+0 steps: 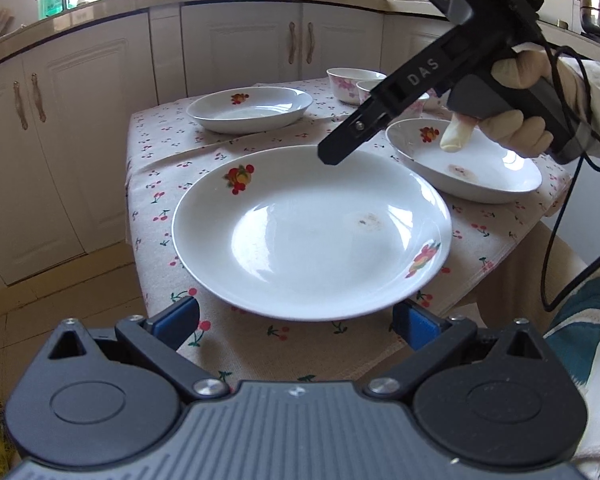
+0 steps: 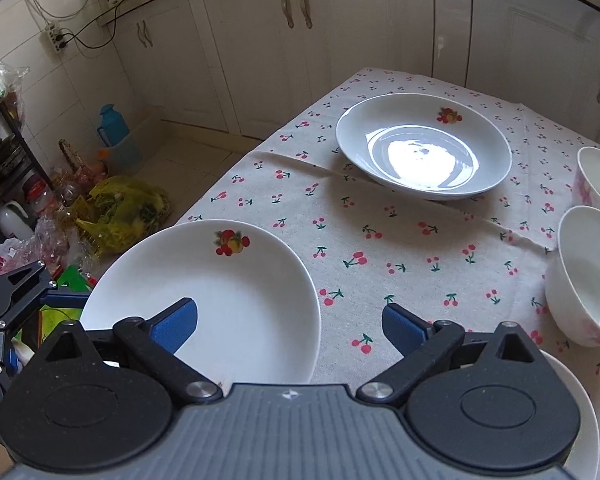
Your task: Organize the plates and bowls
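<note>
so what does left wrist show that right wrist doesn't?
Left wrist only: the right gripper from outside in a gloved hand, over the near plate's far rim, and the plate at right, stained. Right wrist only: floor clutter, a yellow bag, a blue flask. Both: cherry tablecloth, near plate, far plate, bowls.

Three white fruit-print plates [image 1: 312, 232] and pink-patterned bowls [image 1: 350, 84], upright, unstacked
</note>
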`<act>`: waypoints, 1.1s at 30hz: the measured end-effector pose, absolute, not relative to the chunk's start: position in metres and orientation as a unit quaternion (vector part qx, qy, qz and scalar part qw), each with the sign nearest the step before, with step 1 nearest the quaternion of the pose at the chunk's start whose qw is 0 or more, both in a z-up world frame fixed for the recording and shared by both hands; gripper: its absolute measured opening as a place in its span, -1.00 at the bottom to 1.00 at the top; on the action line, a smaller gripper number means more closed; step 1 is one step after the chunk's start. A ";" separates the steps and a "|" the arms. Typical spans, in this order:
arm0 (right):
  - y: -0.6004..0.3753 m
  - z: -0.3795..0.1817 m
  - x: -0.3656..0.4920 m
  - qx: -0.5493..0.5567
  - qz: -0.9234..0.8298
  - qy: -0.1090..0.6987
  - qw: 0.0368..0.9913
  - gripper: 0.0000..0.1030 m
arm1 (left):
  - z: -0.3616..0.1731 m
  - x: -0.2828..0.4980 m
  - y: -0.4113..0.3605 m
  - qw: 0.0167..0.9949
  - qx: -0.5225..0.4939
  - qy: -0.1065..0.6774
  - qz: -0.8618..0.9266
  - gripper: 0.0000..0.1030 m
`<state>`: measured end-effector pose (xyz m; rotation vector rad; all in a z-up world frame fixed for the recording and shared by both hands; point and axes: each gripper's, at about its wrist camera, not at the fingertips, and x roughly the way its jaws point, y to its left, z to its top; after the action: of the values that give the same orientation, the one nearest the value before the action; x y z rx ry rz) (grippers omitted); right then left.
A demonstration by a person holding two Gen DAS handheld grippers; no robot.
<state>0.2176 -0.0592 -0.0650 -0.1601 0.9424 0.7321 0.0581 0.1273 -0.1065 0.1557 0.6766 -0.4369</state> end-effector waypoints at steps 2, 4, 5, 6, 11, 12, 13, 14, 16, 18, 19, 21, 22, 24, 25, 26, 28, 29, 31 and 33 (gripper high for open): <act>-0.057 -0.068 0.222 -0.076 0.348 0.453 0.817 0.83 | -0.107 0.061 0.127 0.915 0.076 0.328 -0.221 0.98; -0.054 -0.071 0.226 -0.077 0.351 0.458 0.813 0.75 | -0.107 0.063 0.126 0.914 0.081 0.328 -0.227 0.98; -0.053 -0.072 0.228 -0.076 0.353 0.462 0.810 0.72 | -0.107 0.063 0.125 0.913 0.083 0.327 -0.230 0.98; -0.052 -0.073 0.230 -0.073 0.356 0.467 0.806 0.62 | -0.107 0.064 0.125 0.912 0.085 0.327 -0.232 0.98; -0.045 -0.079 0.237 -0.070 0.370 0.483 0.791 0.39 | -0.107 0.069 0.124 0.907 0.088 0.332 -0.243 0.98; -0.045 -0.080 0.237 -0.069 0.372 0.485 0.788 0.33 | -0.108 0.069 0.125 0.907 0.088 0.333 -0.244 0.98; -0.044 -0.080 0.238 -0.066 0.376 0.488 0.785 0.29 | -0.108 0.069 0.125 0.906 0.089 0.333 -0.245 0.98; -0.044 -0.081 0.239 -0.064 0.377 0.490 0.783 0.27 | -0.107 0.069 0.125 0.906 0.090 0.334 -0.245 0.98; -0.043 -0.081 0.240 -0.059 0.384 0.496 0.777 0.21 | -0.107 0.069 0.125 0.904 0.092 0.335 -0.247 0.98; -0.043 -0.081 0.240 -0.060 0.385 0.498 0.775 0.21 | -0.106 0.070 0.125 0.903 0.095 0.338 -0.249 0.97; -0.042 -0.081 0.240 -0.061 0.385 0.499 0.774 0.21 | -0.106 0.071 0.125 0.902 0.096 0.339 -0.249 0.97; -0.042 -0.080 0.241 -0.061 0.383 0.502 0.773 0.21 | -0.105 0.072 0.124 0.901 0.099 0.342 -0.249 0.96; -0.041 -0.080 0.240 -0.064 0.382 0.502 0.774 0.21 | -0.104 0.073 0.123 0.900 0.100 0.342 -0.249 0.96; -0.041 -0.079 0.241 -0.066 0.380 0.500 0.775 0.21 | -0.103 0.074 0.123 0.900 0.102 0.343 -0.250 0.96; -0.042 -0.078 0.242 -0.063 0.379 0.500 0.776 0.21 | -0.102 0.075 0.123 0.900 0.101 0.342 -0.251 0.96; -0.044 -0.077 0.243 -0.061 0.378 0.499 0.777 0.21 | -0.100 0.077 0.123 0.900 0.101 0.340 -0.252 0.96; -0.046 -0.073 0.246 -0.057 0.376 0.493 0.782 0.21 | -0.098 0.082 0.123 0.901 0.102 0.338 -0.253 0.96; -0.047 -0.071 0.248 -0.058 0.375 0.491 0.784 0.21 | -0.097 0.086 0.123 0.901 0.103 0.336 -0.255 0.96; -0.050 -0.067 0.253 -0.056 0.370 0.486 0.790 0.22 | -0.096 0.094 0.123 0.901 0.103 0.334 -0.258 0.96; -0.053 -0.065 0.260 -0.053 0.363 0.483 0.795 0.22 | -0.094 0.103 0.122 0.901 0.106 0.329 -0.263 0.96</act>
<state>0.2597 -0.0527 -0.0647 -0.1148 1.0390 0.7794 0.1027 0.1219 -0.0940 0.2197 0.6800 -0.5431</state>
